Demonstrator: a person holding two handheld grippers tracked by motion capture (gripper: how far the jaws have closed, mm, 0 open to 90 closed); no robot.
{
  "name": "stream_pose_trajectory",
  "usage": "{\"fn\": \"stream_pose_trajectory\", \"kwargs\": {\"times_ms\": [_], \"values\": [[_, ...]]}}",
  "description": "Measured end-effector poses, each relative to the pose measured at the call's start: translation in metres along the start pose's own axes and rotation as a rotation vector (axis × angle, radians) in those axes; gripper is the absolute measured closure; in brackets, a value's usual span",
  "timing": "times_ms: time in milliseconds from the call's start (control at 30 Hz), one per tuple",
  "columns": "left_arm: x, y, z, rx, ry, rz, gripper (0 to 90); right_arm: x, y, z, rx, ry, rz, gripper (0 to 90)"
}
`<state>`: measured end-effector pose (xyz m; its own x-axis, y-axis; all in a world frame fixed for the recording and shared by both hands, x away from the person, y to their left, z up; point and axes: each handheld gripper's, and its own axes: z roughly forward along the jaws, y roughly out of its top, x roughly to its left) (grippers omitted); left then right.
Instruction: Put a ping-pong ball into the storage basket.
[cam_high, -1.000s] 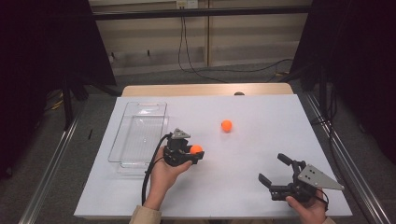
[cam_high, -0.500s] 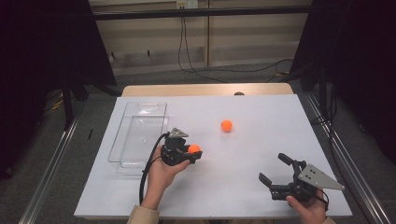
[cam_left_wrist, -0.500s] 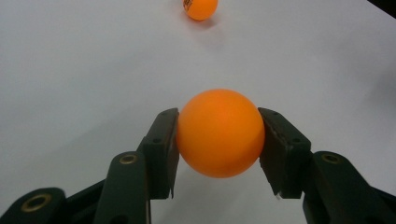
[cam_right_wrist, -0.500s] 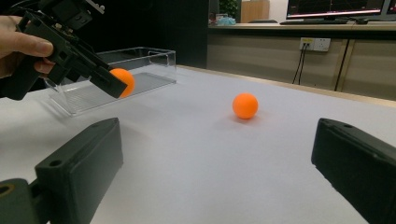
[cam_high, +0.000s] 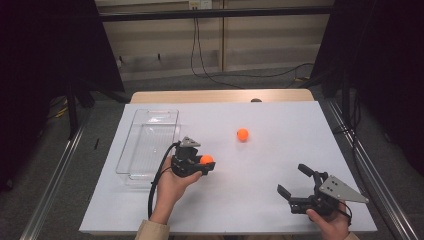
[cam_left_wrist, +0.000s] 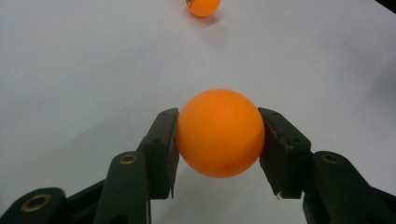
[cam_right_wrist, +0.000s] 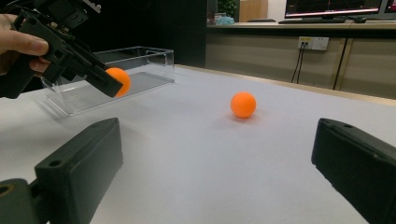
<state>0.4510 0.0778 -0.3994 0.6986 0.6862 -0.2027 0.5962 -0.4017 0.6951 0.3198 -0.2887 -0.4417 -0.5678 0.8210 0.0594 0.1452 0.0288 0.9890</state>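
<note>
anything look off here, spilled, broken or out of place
Nothing stands out. The left gripper is shut squarely on an orange ball, a second orange ball sits loose on the white table, the clear tray lies flat and undamaged, and the right gripper is open.

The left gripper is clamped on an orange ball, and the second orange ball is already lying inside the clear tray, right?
Not quite. The left gripper does clamp an orange ball, but the high view shows the second orange ball on the white table, outside the clear tray.
</note>
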Motion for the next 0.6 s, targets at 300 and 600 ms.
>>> {"fn": "stream_pose_trajectory", "kwargs": {"times_ms": [300, 600], "values": [[0.001, 0.0003, -0.0026, -0.012, -0.003, -0.017, 51.1, 0.0005, 0.0, 0.0002, 0.0, -0.001, 0.006, 1.2], [0.0032, 0.0007, -0.0053, -0.006, -0.002, -0.021, 51.1, 0.0005, 0.0, -0.0002, -0.001, 0.0, 0.004, 1.2]]}}
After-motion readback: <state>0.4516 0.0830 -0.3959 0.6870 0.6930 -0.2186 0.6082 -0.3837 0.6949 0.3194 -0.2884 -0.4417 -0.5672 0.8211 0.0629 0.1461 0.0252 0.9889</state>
